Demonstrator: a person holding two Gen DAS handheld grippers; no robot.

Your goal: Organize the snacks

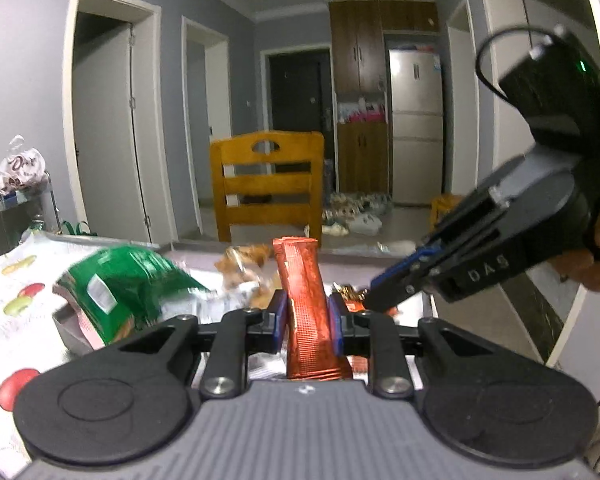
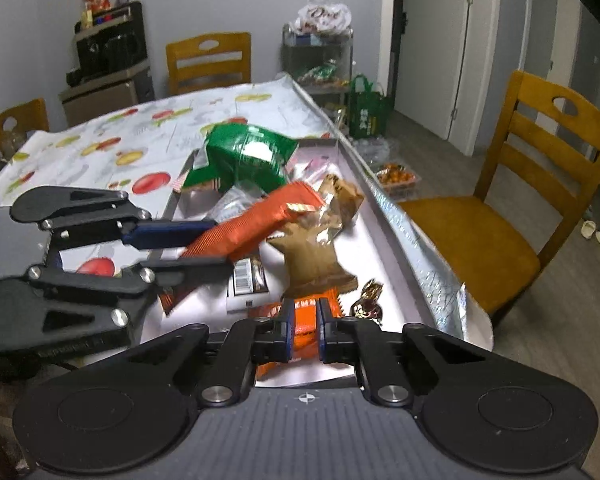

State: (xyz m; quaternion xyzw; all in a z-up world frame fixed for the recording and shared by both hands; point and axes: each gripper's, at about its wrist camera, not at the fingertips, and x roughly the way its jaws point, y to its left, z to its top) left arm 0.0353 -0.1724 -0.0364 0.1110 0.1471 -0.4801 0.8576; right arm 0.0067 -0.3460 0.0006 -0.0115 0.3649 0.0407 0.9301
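Observation:
My left gripper (image 1: 308,307) is shut on a long orange-red packet (image 1: 300,280) that stands upright between the blue pads. The right wrist view shows that same left gripper (image 2: 216,246) at the left, holding the orange-red packet (image 2: 252,224) tilted over a white tray (image 2: 364,240). In the tray lie a green bag (image 2: 244,156), a brown packet (image 2: 316,248), a gold-wrapped sweet (image 2: 368,300) and other wrappers. My right gripper (image 2: 305,316) is at the tray's near end, shut on a small orange packet (image 2: 304,310). It also appears as the right gripper (image 1: 374,300) pointing down into the tray.
A fruit-print tablecloth (image 2: 140,140) covers the table behind the tray. A wooden chair (image 2: 520,184) stands to the right, another chair (image 1: 268,184) beyond the table's far edge. A wire rack with a white bag (image 2: 320,20) and a green tote (image 2: 366,112) stand by the wall.

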